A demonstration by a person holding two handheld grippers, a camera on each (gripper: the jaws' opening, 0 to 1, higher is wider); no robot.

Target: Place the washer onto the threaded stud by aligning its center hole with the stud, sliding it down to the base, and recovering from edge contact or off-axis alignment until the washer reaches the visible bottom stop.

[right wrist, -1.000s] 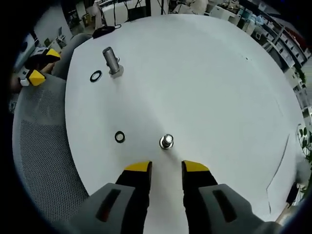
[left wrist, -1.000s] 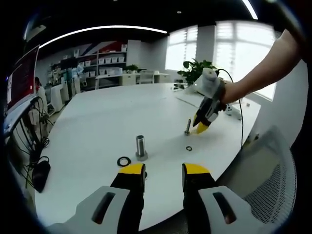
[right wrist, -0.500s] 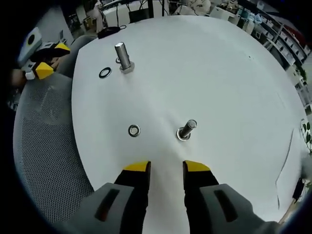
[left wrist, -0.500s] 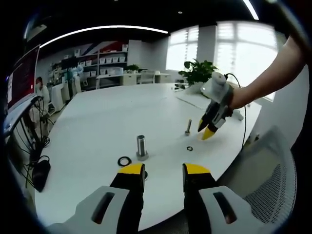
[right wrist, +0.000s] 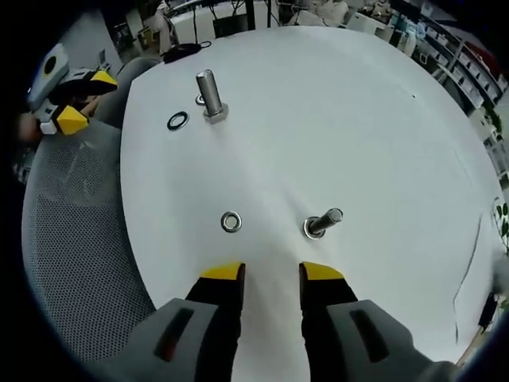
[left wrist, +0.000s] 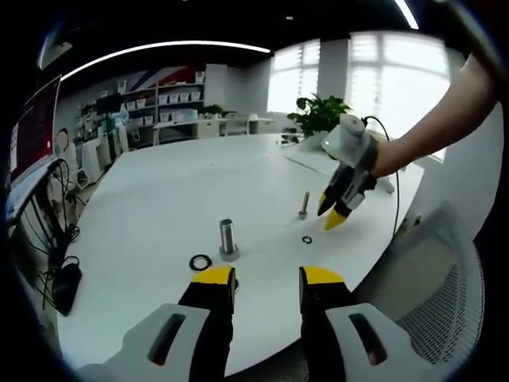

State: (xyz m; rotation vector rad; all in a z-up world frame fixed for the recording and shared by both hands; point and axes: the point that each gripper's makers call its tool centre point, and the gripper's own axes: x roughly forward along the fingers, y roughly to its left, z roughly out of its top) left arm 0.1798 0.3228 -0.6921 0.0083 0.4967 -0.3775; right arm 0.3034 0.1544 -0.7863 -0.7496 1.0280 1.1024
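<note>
On the white table a small threaded stud stands just ahead of my right gripper, which is open and empty. A small washer lies flat to the stud's left, apart from it. Farther off stand a large stud and a large dark washer. My left gripper is open and empty, near the large stud and large washer. In the left gripper view the right gripper hovers tilted beside the small stud and small washer.
A grey mesh chair sits at the table's near edge. The left gripper shows beyond it at the upper left. A person's arm holds the right gripper. Shelves, desks and a plant stand far behind the table.
The right gripper has drawn back from the small stud and tilted, so the stud now shows from the side instead of from above. The left gripper has hardly moved.
</note>
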